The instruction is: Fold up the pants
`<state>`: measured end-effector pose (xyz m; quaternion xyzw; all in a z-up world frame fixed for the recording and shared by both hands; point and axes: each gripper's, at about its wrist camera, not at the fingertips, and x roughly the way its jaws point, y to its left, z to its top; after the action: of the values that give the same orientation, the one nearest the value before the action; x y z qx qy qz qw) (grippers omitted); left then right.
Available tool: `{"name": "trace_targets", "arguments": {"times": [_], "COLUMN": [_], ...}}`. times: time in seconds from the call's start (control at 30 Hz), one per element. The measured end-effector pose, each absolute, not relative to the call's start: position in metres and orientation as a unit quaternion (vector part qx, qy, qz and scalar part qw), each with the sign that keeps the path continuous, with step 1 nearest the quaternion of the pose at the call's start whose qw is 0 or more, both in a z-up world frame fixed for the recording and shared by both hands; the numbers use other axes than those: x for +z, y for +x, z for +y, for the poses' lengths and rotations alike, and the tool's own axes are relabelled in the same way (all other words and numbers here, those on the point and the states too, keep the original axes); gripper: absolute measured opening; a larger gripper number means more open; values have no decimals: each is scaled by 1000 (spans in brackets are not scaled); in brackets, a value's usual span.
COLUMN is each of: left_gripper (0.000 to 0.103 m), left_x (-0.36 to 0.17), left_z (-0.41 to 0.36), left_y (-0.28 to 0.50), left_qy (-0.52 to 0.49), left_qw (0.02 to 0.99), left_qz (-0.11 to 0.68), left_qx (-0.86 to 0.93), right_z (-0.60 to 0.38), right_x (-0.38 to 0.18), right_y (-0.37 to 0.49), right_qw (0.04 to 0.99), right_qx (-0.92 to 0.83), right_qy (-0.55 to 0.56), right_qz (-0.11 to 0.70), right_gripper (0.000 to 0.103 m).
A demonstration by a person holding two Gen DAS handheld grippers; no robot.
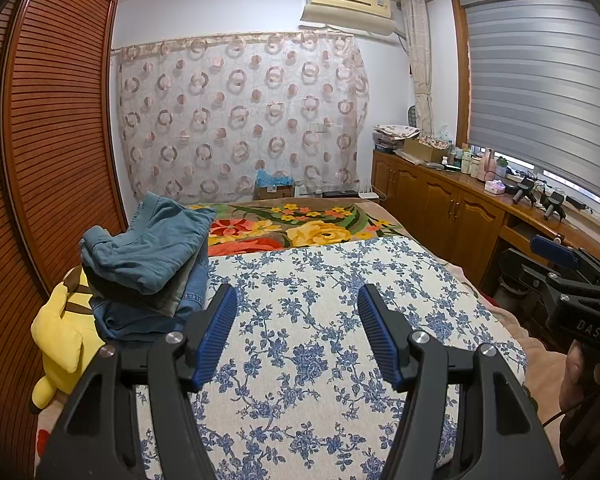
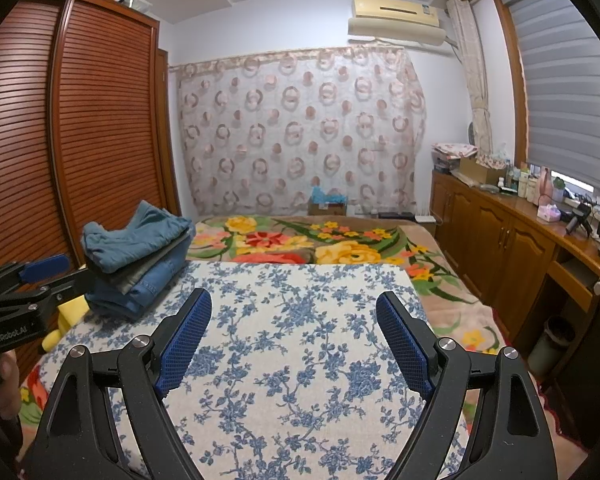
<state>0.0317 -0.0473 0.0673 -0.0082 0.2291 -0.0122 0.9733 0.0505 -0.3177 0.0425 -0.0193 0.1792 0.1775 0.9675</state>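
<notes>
Both grippers, left gripper [image 1: 298,330] and right gripper [image 2: 294,336], wide open and holding nothing over blue-flowered cloth [image 1: 320,320], folded pants [image 1: 148,256] stacked beside.

Blue denim pants [image 1: 148,256], blue-floral cloth [image 1: 320,320]

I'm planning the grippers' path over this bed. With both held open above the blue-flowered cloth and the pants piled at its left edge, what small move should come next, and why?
The scene fits two stages: folded pants just added to the pile of pants, or a pair about to be drawn from it. The left gripper and right gripper are open and hold nothing, and the blue-flowered cloth lies bare. I'd probably keep both open and clear of the pile.
</notes>
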Motion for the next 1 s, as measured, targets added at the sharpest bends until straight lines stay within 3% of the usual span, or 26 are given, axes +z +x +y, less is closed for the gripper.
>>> {"name": "trace_targets", "arguments": {"times": [1.0], "left_gripper": [63], "left_x": [68], "left_z": [-46], "left_y": [27], "left_qy": [-6], "left_qw": [974], "left_qz": [227], "left_qx": [-9], "right_z": [-318], "right_x": [42], "right_y": [50], "right_qw": [968], "right_qx": [177], "right_qy": [-19], "right_qz": [179], "right_gripper": [86]}}
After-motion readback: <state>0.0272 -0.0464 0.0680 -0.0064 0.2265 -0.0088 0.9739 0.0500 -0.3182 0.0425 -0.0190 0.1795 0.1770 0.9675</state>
